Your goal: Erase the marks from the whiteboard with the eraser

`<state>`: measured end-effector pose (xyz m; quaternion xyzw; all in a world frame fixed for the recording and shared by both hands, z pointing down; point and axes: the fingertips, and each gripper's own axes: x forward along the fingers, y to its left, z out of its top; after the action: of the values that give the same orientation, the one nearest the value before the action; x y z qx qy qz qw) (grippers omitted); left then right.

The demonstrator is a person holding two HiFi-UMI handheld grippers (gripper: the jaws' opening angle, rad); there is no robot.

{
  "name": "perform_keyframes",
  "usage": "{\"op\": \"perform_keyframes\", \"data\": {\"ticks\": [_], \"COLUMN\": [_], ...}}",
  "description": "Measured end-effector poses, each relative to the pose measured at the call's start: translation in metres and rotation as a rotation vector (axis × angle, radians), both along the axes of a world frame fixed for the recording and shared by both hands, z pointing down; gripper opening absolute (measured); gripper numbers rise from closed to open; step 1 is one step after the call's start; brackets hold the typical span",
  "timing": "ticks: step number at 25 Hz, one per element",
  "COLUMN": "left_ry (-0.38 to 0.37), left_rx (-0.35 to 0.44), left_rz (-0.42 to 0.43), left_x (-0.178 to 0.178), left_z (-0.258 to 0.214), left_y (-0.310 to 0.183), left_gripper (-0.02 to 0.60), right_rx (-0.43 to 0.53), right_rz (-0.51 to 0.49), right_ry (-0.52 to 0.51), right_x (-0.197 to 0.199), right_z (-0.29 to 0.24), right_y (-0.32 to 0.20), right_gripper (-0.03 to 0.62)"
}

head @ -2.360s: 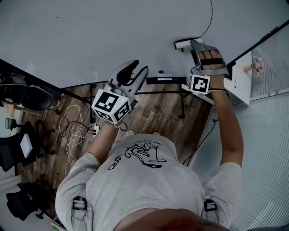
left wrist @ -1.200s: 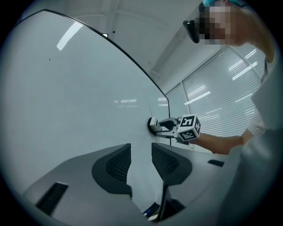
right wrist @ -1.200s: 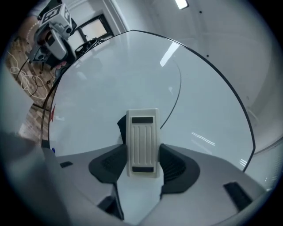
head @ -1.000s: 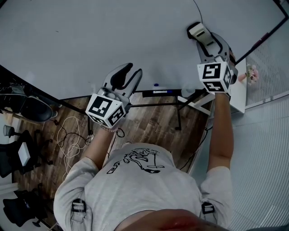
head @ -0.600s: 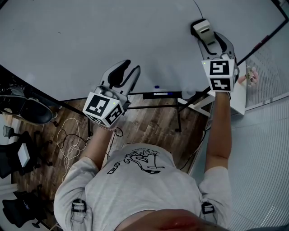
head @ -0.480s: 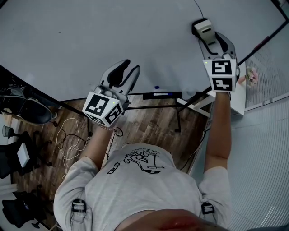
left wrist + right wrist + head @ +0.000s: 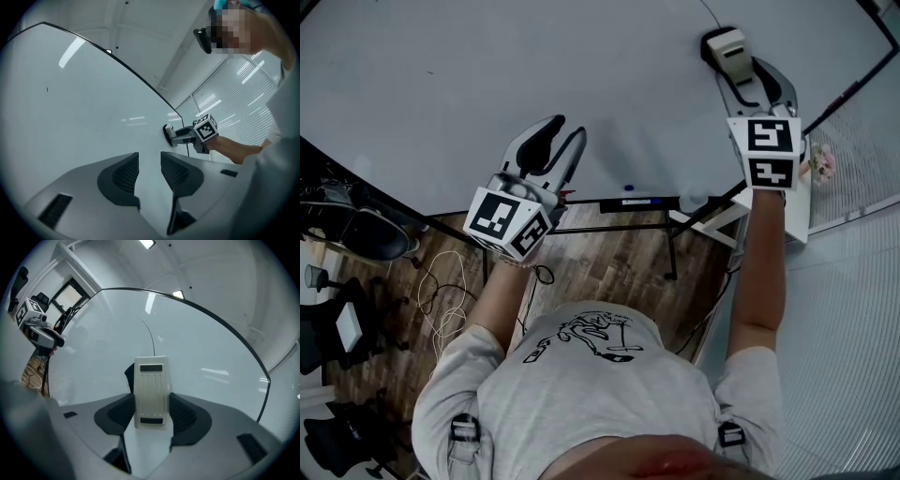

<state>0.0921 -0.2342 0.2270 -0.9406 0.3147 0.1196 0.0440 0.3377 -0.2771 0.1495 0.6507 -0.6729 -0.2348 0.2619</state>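
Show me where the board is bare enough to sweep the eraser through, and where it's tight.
The widest bare stretch of whiteboard lies between the open left hand-held gripper and the eraser. Left of that gripper it is bare too, bar a speck. Tight: by the eraser, where the drawn line runs, and along the pen tray.

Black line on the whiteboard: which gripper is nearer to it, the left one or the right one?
Right. The right gripper holds the eraser just below the black line's lower end. The left gripper, empty, is far off to the left.
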Motion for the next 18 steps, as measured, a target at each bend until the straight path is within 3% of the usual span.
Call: {"op": "perform_keyframes", "data": {"ticks": [9,15,18], "left_ry": [-0.006,0.0,-0.006], "left_rx": [0.054,0.066,0.069], "left_rz": [-0.026,-0.045,-0.054], "left_x": [-0.002,-0.042,-0.042], "left_z": [-0.003,-0.039,-0.037], "left_y": [-0.003,-0.013,-0.012], "left_gripper": [0.156,0.155,0.152], "right_rx": [0.05,0.068,0.068], "right_rz": [-0.004,-0.001,0.007], "right_ry": [0.043,0.104,0.136], "right_x": [-0.005,-0.05,-0.047], "right_z": [-0.008,-0.056,-0.053], "right_y": [0.003,-0.007,-0.004], "right_gripper": [0.238,0.238,0.238]}}
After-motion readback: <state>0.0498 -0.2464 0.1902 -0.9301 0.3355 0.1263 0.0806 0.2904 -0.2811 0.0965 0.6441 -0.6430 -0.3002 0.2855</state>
